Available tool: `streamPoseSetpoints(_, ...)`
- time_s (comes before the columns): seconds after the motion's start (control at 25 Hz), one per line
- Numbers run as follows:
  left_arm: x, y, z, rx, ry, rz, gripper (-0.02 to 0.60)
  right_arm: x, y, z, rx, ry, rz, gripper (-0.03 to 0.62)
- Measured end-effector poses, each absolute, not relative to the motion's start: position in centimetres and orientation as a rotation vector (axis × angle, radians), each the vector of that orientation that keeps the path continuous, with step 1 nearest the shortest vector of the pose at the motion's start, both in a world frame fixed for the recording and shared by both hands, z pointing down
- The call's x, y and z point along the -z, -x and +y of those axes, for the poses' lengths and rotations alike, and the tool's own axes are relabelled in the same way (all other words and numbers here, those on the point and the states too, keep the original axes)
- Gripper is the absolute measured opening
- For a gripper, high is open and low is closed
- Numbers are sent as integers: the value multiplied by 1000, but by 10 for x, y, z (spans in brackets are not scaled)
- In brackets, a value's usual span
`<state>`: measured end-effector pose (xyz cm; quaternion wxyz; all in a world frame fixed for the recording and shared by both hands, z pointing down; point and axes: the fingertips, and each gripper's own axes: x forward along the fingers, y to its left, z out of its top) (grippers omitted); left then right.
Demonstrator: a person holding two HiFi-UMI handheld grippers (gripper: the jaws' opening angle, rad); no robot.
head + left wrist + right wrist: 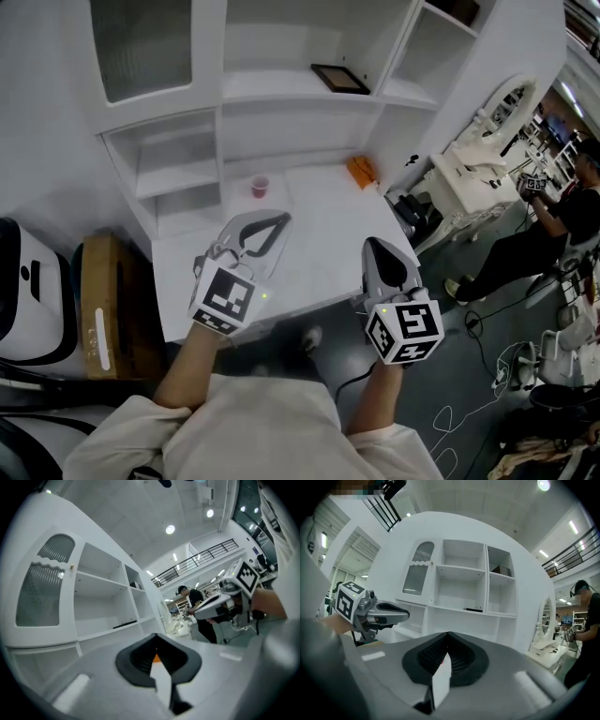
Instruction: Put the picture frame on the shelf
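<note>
Both tools clenched shut w/ nothing in them: left gripper [278,222] & right gripper [376,247]. Picture frame [339,78] lies flat on the shelf [272,86], well ahead of both & higher up. Risk: it's near the front edge, so a bump could prob. knock it off.

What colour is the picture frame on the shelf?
The picture frame is dark, nearly black; clearest in head view.

picture frame [340,79] face too small to read, dark object [460,9] cut off at top
</note>
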<state>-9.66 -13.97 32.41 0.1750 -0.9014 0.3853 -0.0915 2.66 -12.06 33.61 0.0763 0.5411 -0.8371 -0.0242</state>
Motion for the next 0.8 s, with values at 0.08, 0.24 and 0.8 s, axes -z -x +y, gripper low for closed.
streamPoseSetpoints(0.08, -325, 101, -137, 243, 2566, 1101, 5, -337, -26, -117, 71, -1623, -2501, 5)
streamPoseSetpoints(0.24, -324, 105, -134, 233, 2567, 1118, 5, -335, -27, -113, 73, -1621, -2493, 5)
streamPoseSetpoints(0.8, -340, 114, -134, 264, 2589, 1126, 5, -346, -20, -113, 54, -1591, -2474, 5)
